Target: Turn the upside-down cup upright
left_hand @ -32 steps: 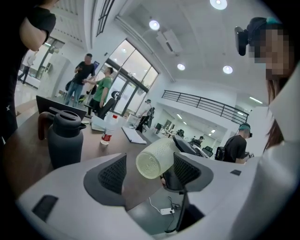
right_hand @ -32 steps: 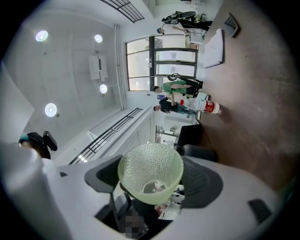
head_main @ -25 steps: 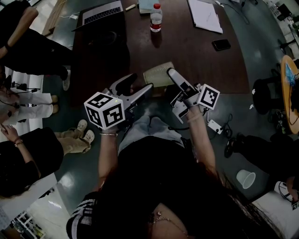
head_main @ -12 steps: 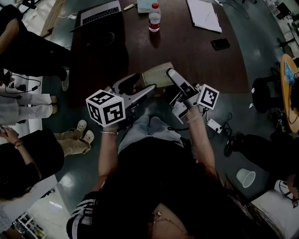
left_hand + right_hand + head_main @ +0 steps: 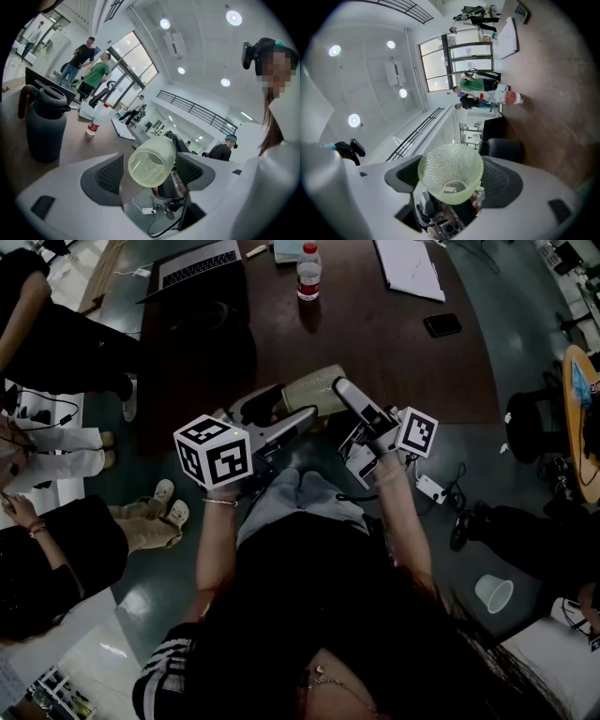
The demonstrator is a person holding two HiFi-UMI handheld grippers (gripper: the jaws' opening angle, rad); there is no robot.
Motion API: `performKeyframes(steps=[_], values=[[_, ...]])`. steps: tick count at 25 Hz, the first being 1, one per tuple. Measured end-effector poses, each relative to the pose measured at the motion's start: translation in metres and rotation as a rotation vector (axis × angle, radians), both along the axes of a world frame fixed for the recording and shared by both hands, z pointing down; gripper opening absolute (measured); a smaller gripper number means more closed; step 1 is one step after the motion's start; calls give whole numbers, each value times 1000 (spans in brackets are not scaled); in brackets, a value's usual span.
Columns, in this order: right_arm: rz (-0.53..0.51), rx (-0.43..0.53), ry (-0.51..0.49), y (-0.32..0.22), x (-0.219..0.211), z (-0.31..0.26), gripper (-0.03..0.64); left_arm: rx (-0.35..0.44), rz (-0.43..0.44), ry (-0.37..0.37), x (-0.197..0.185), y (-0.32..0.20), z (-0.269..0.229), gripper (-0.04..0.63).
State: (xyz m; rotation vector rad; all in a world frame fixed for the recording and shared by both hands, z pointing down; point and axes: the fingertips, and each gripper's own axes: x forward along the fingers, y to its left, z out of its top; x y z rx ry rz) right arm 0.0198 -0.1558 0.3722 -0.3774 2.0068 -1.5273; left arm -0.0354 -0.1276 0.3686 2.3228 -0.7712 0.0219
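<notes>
A pale green dimpled glass cup (image 5: 314,388) hangs in the air over the near edge of the dark table (image 5: 394,352), lying roughly on its side between both grippers. My right gripper (image 5: 339,392) is shut on it. In the right gripper view the cup (image 5: 450,171) shows its open mouth, with a pad against each side. My left gripper (image 5: 291,407) stands open around the cup (image 5: 151,161). Its jaws have just been opening, and a gap shows at the left pad (image 5: 110,174).
On the table stand a water bottle (image 5: 307,273), a laptop (image 5: 202,263), papers (image 5: 411,268), a phone (image 5: 442,326) and a dark jug (image 5: 44,126). A white paper cup (image 5: 493,596) and a power strip (image 5: 431,491) lie on the floor. People stand at the left.
The left gripper's jaws have spread a little wider around the cup, and its marker cube has crept up slightly. The right gripper and the cup have stayed put.
</notes>
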Motion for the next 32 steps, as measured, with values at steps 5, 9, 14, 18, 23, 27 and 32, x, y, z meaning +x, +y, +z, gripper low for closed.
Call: performKeyframes(steps=[5,9,14,18,23,27,32], values=[[-10,-11,-23,-1,-2,0,376,-3,23,7,2,2,2,339],[-20,-11,-30,0,-7,0,376,0,22,17,-1,2,2,339],[-25,-14,-38,0,-8,1,376,-2,22,27,-2,2,2,337],[-24,-24,-47,-1,-8,1,376,1,21,31,-3,1,1,318],[-28,-26,-56,0,-8,1,376,12,22,32,-3,1,1,311],[-38,-29,-67,0,-9,3,376,22,20,32,-5,1,1,311],[-46,-34,-84,0,-9,4,376,29,8,31,-5,0,1,308]])
